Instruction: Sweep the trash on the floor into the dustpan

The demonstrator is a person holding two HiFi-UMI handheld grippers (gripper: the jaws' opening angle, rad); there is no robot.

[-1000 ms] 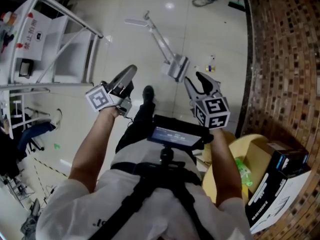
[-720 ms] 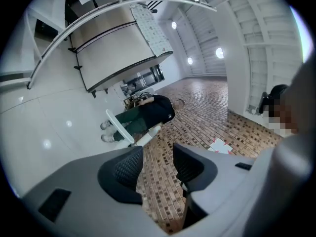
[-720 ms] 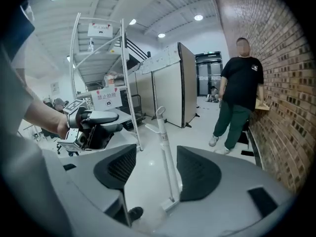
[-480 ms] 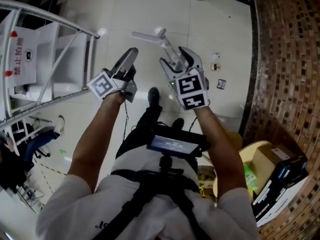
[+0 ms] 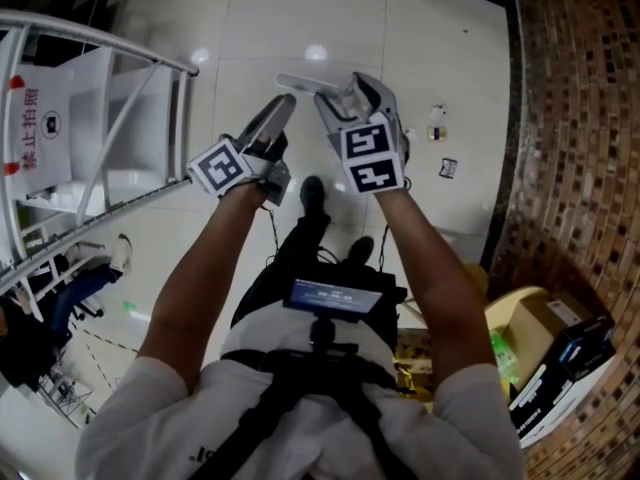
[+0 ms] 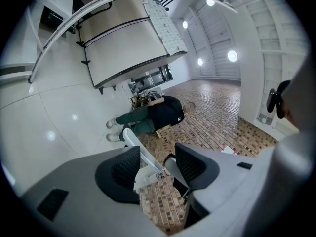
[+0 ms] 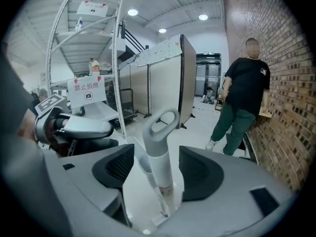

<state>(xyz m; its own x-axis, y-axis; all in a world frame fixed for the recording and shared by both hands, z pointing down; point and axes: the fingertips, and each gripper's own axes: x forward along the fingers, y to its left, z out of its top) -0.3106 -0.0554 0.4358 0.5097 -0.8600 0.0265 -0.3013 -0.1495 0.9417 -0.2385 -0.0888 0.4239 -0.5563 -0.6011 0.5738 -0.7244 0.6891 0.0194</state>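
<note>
Grey-and-white handle (image 7: 160, 157) stands between your right gripper's (image 7: 157, 168) spread jaws, untouched. Your left gripper (image 6: 157, 167), also spread, frames a white stick (image 6: 140, 156). Both have just been opening. Trash (image 5: 437, 128) lies on the floor (image 5: 350, 28) nearby. You're at pickup, I judge: next, close squarely on each handle.

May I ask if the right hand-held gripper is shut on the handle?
Open. The right hand-held gripper has just been opening; the handle stands between its jaws, touching neither.
</note>
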